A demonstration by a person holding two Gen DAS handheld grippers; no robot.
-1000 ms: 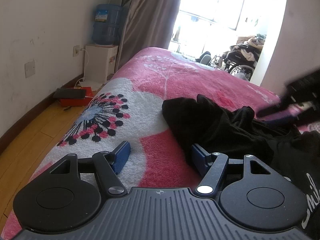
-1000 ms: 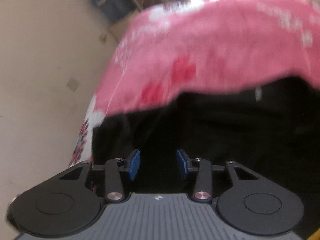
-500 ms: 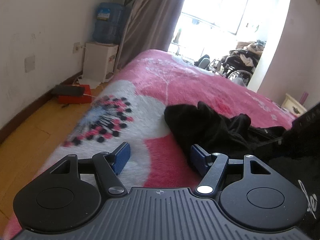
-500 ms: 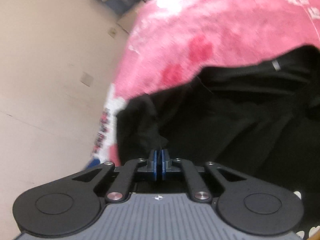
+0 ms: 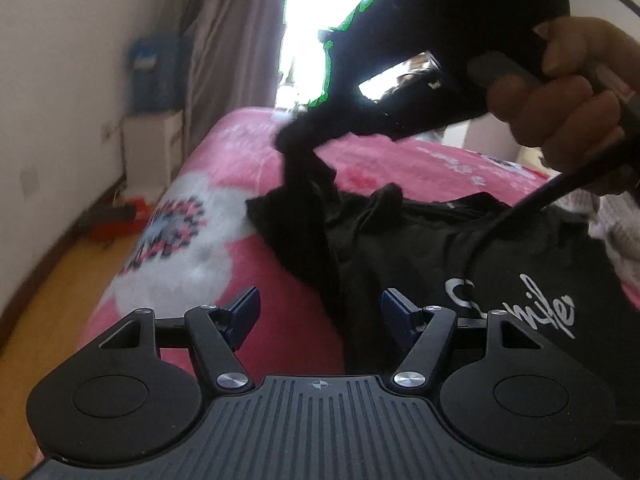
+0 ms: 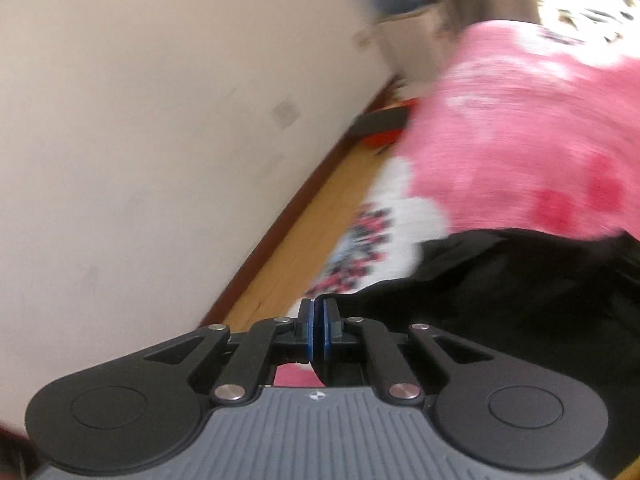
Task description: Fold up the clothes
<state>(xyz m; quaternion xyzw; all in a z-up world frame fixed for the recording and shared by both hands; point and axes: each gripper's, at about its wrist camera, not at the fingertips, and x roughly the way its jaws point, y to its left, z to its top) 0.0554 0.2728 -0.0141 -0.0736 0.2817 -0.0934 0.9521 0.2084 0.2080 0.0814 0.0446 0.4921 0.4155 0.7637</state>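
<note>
A black garment (image 5: pixel 440 248) with white script lettering lies crumpled on the pink and white flowered blanket (image 5: pixel 224 240). My left gripper (image 5: pixel 319 302) hovers open just above the garment's near edge, nothing pinched between its blue pads. A hand (image 5: pixel 560 92) holds the right gripper's black body (image 5: pixel 420 20) high in the left wrist view, and a twisted strand of the garment hangs down from it. In the right wrist view my right gripper (image 6: pixel 319 312) is shut, with black fabric (image 6: pixel 520 280) caught between its pads.
A blue water bottle (image 5: pixel 150 76) stands on a white cabinet by the curtain (image 5: pixel 232 40). A red box (image 5: pixel 120 224) lies on the wooden floor (image 5: pixel 48 312) left of the bed. A grey knit cloth (image 5: pixel 616 232) lies at the right edge. A black cable (image 5: pixel 500 224) crosses the garment.
The right gripper closed on the black fabric, then rose and swung left, pulling a strand up off the bed. The left gripper shifted and stayed open.
</note>
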